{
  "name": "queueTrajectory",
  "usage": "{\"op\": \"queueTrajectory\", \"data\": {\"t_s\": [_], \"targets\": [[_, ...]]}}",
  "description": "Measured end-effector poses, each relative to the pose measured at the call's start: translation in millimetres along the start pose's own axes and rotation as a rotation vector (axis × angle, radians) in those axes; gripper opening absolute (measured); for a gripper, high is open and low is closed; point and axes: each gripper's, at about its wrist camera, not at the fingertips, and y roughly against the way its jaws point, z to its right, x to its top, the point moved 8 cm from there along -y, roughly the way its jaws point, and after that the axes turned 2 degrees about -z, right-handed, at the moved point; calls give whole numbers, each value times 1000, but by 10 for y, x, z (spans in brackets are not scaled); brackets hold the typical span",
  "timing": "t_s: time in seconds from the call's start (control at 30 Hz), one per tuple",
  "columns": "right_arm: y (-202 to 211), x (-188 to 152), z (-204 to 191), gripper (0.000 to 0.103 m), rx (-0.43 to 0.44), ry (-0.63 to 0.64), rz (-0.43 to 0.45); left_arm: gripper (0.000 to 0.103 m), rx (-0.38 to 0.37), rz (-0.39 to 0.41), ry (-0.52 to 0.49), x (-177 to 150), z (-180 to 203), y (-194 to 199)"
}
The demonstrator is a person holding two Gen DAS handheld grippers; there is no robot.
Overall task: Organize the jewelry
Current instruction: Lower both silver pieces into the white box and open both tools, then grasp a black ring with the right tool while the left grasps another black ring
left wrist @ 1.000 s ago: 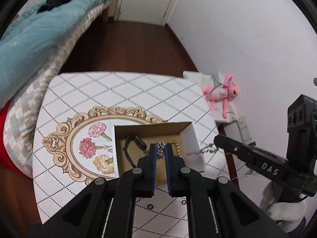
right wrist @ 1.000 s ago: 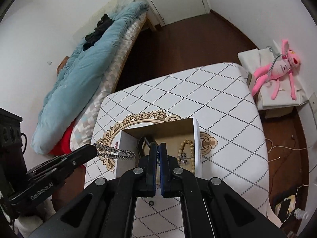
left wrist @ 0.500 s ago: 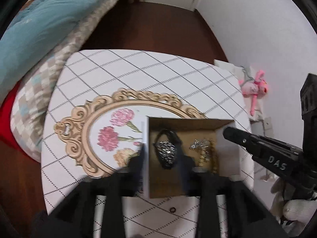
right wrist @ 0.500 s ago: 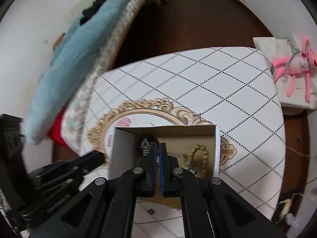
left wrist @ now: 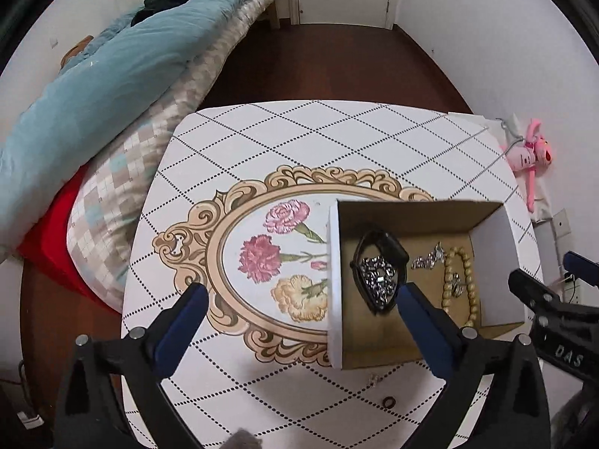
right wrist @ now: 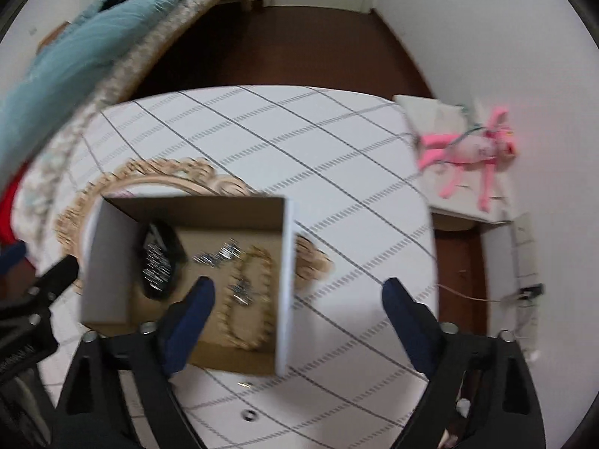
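Note:
An open cardboard box [left wrist: 494, 239] [right wrist: 112, 262] stands on the white patterned table [left wrist: 284, 138]. Inside lie a black watch [left wrist: 389, 250] with a silver chain [left wrist: 378, 278] piled on it, a small silver piece [left wrist: 426, 260], and a beige bead bracelet [left wrist: 462, 288] [right wrist: 249, 299] with a silver charm. My left gripper [left wrist: 301, 299] is open and empty, above the box's left wall. My right gripper [right wrist: 295, 295] is open and empty, above the box's right wall. A small silver piece [left wrist: 373, 378] and a dark ring [left wrist: 389, 401] [right wrist: 249, 415] lie on the table in front of the box.
A bed with a blue quilt [left wrist: 112, 67] stands left of the table. A pink plush toy [left wrist: 529, 153] [right wrist: 468, 149] lies on a white stand at the right. A door and dark wood floor are beyond the table.
My left gripper opened and dropped the silver chain onto the watch in the box. My right gripper also opened. Both have pulled back above the box.

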Motion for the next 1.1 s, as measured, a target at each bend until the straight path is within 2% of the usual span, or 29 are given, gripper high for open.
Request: {"op": "queueTrajectory", "data": {"t_s": [0.13,0.5,0.7,1.1], "targets": [[22,-163,13,101,-17,2,11,103,-3,-3,-3,-68,53,-23],[158,-287,-24,101,34,-29,28,103,-8,33,25,-126,31,186],[472,-358,0,101,56,-51,89,103,-19,90,40,-187,4,501],[1290,-563,86,101,39,-71,246,103,-38,224,28,-317,26,1270]]}}
